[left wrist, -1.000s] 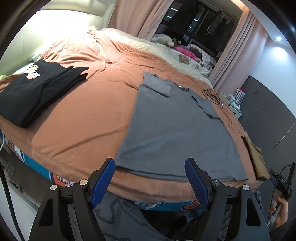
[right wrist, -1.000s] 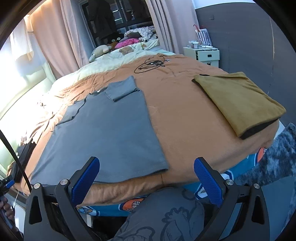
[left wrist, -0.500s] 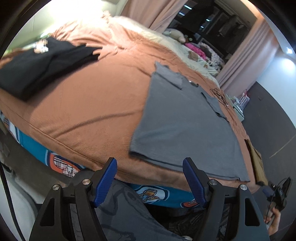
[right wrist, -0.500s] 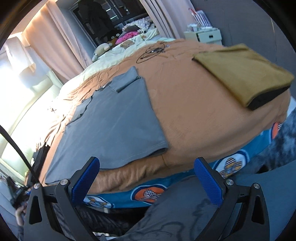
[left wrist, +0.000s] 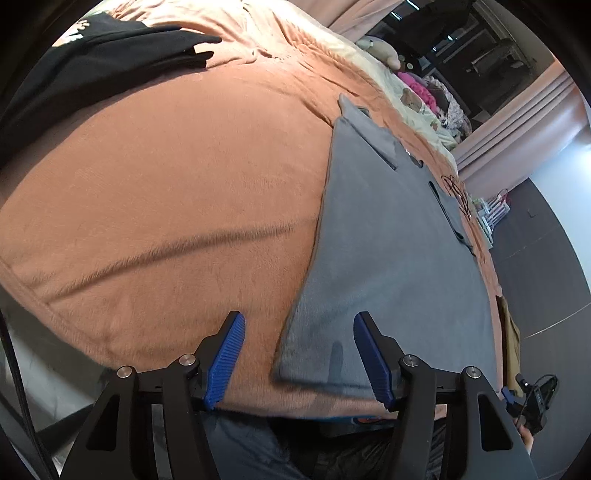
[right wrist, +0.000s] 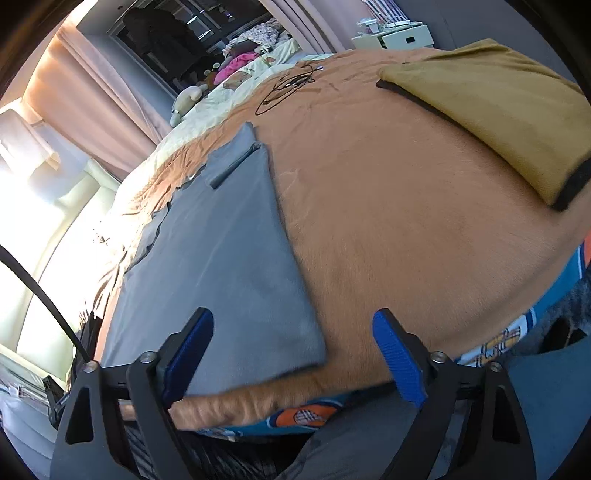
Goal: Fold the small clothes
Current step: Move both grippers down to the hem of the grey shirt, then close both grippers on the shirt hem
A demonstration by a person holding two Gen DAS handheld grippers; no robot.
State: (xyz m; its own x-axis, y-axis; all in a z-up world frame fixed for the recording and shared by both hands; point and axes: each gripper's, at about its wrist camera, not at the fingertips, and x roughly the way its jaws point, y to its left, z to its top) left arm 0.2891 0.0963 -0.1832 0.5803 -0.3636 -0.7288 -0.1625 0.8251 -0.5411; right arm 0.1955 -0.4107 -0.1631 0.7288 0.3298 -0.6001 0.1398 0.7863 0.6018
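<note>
A grey T-shirt [left wrist: 388, 236] lies flat on the orange blanket, sleeves folded in, its hem at the bed's near edge. It also shows in the right wrist view [right wrist: 221, 258]. My left gripper [left wrist: 299, 354] is open, its blue pads on either side of the shirt's near left hem corner, just above it. My right gripper [right wrist: 295, 350] is open, its pads on either side of the near right hem corner. Neither holds cloth.
A folded black garment [left wrist: 85, 62] lies at the far left of the orange blanket [left wrist: 166, 184]. A folded mustard garment [right wrist: 498, 110] lies at the right. A black cable [right wrist: 288, 85], plush toys and pillows lie farther back. A nightstand [right wrist: 399, 35] stands beyond the bed.
Both grippers have moved forward and down to the bed edge, closing in on the shirt's two near hem corners. Both stay open. The shirt has not moved.
</note>
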